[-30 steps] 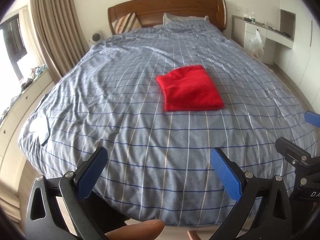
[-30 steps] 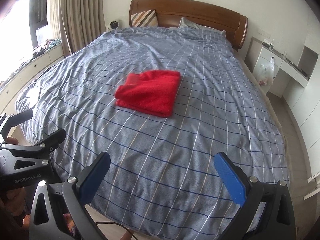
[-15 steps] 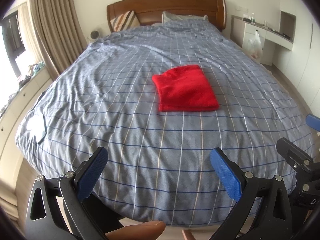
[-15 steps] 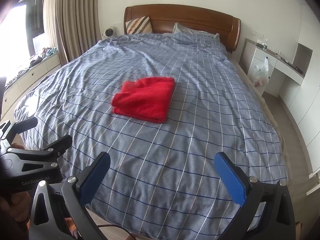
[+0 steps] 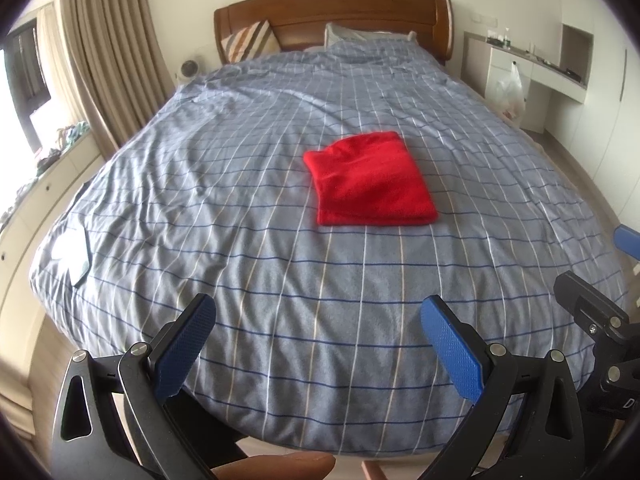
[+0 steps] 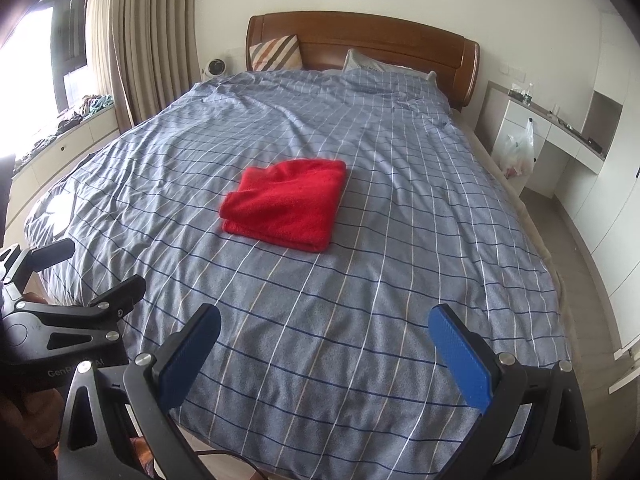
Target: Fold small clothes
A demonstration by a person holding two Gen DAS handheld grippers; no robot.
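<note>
The cloth (image 5: pixel 370 178) lies folded at 12 o'clock; folding seems finished. Both grippers, left (image 5: pixel 316 348) and right (image 6: pixel 326 354), are held wide apart, empty; withdrawal is probably needed.

A folded cloth (image 5: pixel 370 178) lies mid-bed (image 5: pixel 240 240); pillows (image 5: pixel 250 40) rest behind it against the headboard (image 5: pixel 332 8), curtains (image 5: pixel 112 48) left

Red fleecy cloth (image 5: pixel 370 178) (image 6: pixel 285 204) — folded into a flat square — lies mid-bed.
</note>
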